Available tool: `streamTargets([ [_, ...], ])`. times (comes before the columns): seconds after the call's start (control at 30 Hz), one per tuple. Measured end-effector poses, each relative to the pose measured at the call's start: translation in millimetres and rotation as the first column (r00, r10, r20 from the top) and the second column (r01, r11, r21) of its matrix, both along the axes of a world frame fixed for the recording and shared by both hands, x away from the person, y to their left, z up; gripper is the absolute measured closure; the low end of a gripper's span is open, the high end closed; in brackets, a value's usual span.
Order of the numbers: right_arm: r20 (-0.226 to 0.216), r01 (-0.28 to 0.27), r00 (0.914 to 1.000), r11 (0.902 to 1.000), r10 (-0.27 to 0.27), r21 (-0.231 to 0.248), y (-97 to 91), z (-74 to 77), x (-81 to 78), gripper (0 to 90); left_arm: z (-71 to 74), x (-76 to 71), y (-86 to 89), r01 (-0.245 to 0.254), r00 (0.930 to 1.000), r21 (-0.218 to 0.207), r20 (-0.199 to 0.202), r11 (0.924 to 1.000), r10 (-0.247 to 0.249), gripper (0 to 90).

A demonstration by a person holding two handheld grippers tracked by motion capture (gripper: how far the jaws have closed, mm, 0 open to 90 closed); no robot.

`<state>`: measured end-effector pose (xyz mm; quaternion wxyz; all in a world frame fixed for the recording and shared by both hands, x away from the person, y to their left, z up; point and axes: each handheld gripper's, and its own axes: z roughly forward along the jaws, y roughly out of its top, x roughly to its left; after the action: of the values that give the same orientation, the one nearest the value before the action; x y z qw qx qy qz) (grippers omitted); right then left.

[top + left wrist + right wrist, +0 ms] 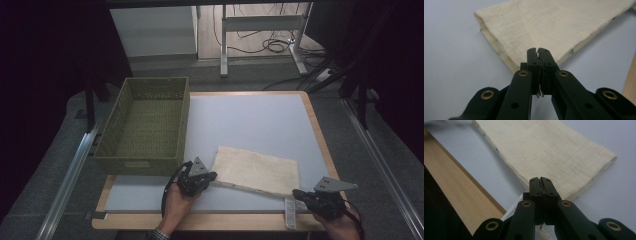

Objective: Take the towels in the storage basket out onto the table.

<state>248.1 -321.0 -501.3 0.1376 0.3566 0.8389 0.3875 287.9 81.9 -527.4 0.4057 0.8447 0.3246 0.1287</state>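
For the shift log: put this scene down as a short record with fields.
Surface: white table with wooden rim
Cloth: cream folded cloth, lying flat near the front edge
Basket: green woven basket, left of the cloth, nothing in it
Left gripper: shut on the cloth's near left corner
Right gripper: shut on the cloth's near right corner

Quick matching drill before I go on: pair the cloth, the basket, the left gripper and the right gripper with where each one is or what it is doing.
Things:
1. folded cream cloth
2. green woven basket
3. left gripper
4. right gripper

States:
a. shut on the cloth's near right corner
b. lying on the white table top
c. shut on the cloth's near left corner
d. standing empty at the table's left edge

Pairs: 1-b, 2-d, 3-c, 4-a
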Motion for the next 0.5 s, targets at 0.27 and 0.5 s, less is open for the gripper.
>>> streamTargets([
  [0.27, -0.04, 0.009, 0.9992, 0.9994, -0.008, 0.032, -4.1, -8.5, 2.8, 77.4, 1.7, 5.7, -0.8, -0.02, 0.9998, -0.007, -0.008, 0.9998, 0.02, 64.2],
  [0.5, -0.004, 0.091, 0.9958, 0.9943, -0.091, 0.055, -14.7, 4.6, 34.4, 71.6, 18.9, 39.4, -11.5, -0.07, 0.9975, -0.048, -0.01, 0.9964, 0.07, 58.2],
])
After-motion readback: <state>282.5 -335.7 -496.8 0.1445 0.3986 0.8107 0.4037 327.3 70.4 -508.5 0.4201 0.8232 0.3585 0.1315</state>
